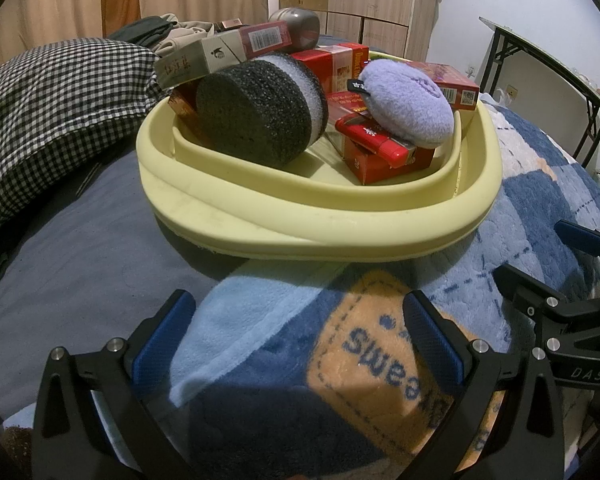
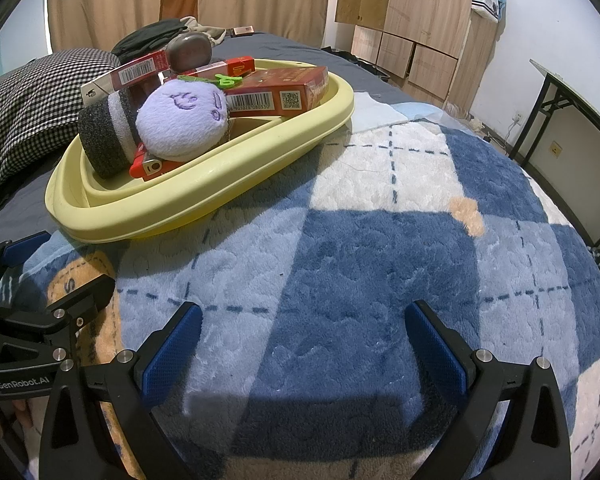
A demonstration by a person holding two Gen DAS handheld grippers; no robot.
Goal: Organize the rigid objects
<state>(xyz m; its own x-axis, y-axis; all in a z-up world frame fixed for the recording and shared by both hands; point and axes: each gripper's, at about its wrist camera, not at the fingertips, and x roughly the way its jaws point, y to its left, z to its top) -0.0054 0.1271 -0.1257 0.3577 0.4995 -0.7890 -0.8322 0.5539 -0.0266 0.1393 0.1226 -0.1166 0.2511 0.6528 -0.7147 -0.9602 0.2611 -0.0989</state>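
A pale yellow tray [image 1: 324, 216] sits on the bed, also in the right wrist view [image 2: 204, 196]. It holds several red boxes [image 1: 384, 156], a grey box [image 1: 196, 60], a black and white foam roll [image 1: 260, 112], a purple plush [image 1: 408, 104] and a dark rounded case [image 1: 300, 26]. My left gripper [image 1: 300, 340] is open and empty over the blanket, in front of the tray. My right gripper [image 2: 300, 344] is open and empty over the blue checked blanket, to the right of the tray.
A blue, white and orange fleece blanket [image 2: 380, 240] covers the bed. A black and white checked pillow [image 1: 48, 96] lies left of the tray. Dark clothes [image 2: 152, 38] lie at the far end. A folding table [image 2: 580, 92] and wooden cupboards [image 2: 416, 12] stand to the right.
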